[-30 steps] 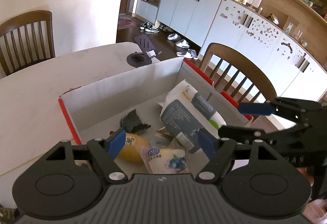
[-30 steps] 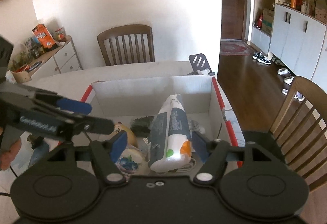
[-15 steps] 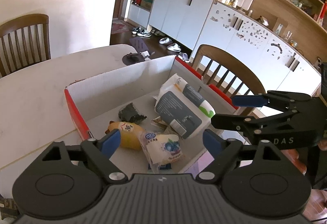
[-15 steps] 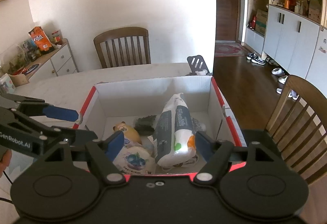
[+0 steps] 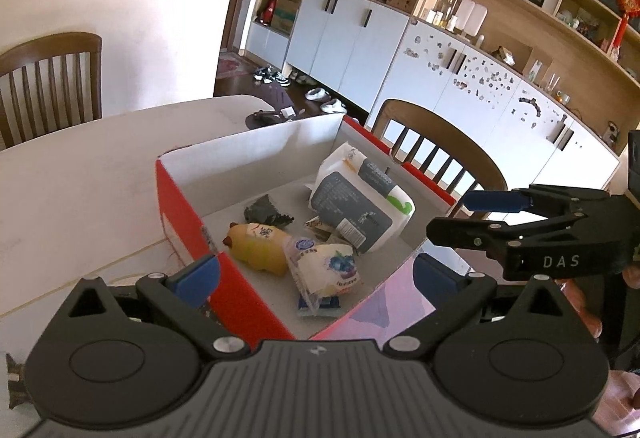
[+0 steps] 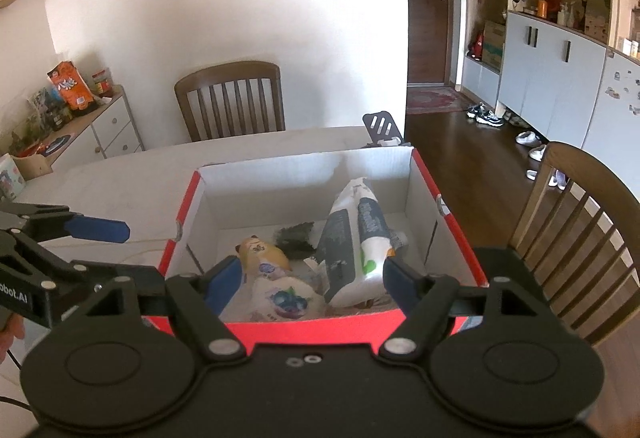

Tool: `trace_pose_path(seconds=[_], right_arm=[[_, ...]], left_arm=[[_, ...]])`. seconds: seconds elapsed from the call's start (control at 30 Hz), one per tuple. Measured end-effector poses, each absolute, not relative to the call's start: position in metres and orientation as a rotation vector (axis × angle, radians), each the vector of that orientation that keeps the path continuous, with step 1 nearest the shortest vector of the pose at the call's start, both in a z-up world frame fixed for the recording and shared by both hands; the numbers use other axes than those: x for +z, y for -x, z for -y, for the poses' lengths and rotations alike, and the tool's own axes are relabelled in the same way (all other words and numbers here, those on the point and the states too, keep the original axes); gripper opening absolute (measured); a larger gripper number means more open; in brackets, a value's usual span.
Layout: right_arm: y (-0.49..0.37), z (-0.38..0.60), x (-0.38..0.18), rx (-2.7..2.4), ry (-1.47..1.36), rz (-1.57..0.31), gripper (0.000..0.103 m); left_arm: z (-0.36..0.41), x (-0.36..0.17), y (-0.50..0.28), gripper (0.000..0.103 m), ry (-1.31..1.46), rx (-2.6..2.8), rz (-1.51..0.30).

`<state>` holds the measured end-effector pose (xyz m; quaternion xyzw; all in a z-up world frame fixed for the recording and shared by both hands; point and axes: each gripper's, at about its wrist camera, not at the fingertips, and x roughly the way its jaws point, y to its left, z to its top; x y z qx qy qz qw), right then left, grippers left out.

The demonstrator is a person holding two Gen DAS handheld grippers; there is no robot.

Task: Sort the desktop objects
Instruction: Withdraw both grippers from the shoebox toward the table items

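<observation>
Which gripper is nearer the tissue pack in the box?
Right, as far as these views show. The right gripper hangs over the box's near edge, one fingertip beside the tissue pack. The left gripper sits at the box's near-left corner, farther off.

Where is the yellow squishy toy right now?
The yellow squishy toy lies inside the red cardboard box, near its left wall in both views, touching the blueberry snack packet, with the dark crumpled wrapper behind it.

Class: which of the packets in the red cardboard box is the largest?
The grey-and-white tissue pack, leaning against the box's right wall; it dwarfs the blueberry-print packet.
</observation>
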<state>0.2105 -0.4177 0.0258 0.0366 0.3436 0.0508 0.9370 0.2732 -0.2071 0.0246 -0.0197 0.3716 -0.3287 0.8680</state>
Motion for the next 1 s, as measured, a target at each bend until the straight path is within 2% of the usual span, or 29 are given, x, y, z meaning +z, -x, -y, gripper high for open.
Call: trace_pose_path(seconds=[1.0], right_arm=[[-0.159, 0.270, 0.018, 0.208, -0.045, -0.714, 0.078]], left_arm=[[0.063, 0.030, -0.236, 0.103, 0.067, -0.559, -0.736]])
